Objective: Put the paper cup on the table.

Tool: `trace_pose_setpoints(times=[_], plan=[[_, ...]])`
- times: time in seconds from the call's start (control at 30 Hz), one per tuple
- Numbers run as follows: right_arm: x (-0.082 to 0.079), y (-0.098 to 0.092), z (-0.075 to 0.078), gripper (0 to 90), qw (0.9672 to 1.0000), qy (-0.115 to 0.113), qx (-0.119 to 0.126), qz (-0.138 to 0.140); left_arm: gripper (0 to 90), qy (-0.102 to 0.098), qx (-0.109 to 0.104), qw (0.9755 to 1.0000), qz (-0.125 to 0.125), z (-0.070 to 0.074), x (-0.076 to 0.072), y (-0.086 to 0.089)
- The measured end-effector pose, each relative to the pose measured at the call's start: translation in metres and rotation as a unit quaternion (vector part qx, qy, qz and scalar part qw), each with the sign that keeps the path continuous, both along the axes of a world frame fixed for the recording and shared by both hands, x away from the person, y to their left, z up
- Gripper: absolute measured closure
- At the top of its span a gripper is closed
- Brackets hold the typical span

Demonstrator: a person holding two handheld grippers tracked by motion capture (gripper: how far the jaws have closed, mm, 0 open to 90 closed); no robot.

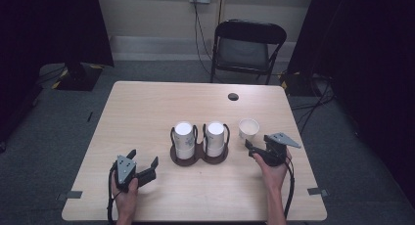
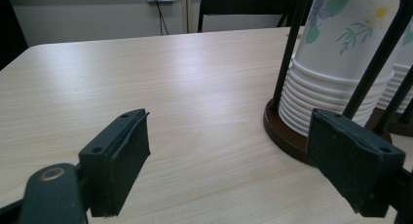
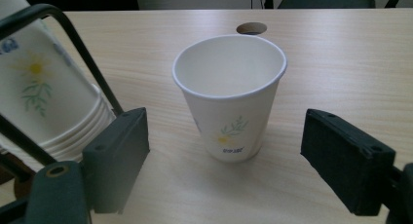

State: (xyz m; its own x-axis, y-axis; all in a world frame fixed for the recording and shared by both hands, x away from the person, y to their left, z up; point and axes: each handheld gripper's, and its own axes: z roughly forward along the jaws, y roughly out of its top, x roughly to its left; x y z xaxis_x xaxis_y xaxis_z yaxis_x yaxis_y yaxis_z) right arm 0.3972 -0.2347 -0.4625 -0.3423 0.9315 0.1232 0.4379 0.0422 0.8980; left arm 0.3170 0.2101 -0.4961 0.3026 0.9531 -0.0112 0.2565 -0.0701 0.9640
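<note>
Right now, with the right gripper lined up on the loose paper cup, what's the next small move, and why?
Probably ease the right gripper forward until its open fingers flank the single paper cup, then close gently. The cup stands upright, alone on the table and centred in the gap, but still ahead of the fingers. The cup holder with its stacks sits close beside it, so keep the approach straight.

Both tongs, left and right, rest low with jaws spread wide.
</note>
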Motion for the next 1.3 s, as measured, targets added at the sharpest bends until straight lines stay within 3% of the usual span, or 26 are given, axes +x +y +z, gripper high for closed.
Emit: trace_pose_setpoints(times=[0.4,0.73,0.9,1.1,1.3], plan=[[-0.033,0.011,0.006,16.9,0.9991,-0.042,0.004,0.004,15.9,0.001,-0.002,1.0000,0.008,0.000,0.000,0.000],[-0.063,0.022,0.003,17.3,0.9975,-0.070,0.001,0.003,15.9,0.004,-0.004,0.9999,0.011,0.000,0.000,0.000],[-0.079,0.031,0.003,17.3,0.9963,-0.085,0.007,0.007,15.9,0.002,0.005,0.9999,0.012,0.000,0.000,-0.001],[-0.090,0.043,-0.012,17.5,0.9965,-0.079,0.026,0.012,15.9,0.008,-0.001,0.9998,0.017,0.000,0.001,-0.001],[-0.095,0.056,-0.025,17.5,0.9972,-0.071,0.015,0.016,15.9,0.007,0.002,0.9998,0.018,0.000,0.000,-0.002]])
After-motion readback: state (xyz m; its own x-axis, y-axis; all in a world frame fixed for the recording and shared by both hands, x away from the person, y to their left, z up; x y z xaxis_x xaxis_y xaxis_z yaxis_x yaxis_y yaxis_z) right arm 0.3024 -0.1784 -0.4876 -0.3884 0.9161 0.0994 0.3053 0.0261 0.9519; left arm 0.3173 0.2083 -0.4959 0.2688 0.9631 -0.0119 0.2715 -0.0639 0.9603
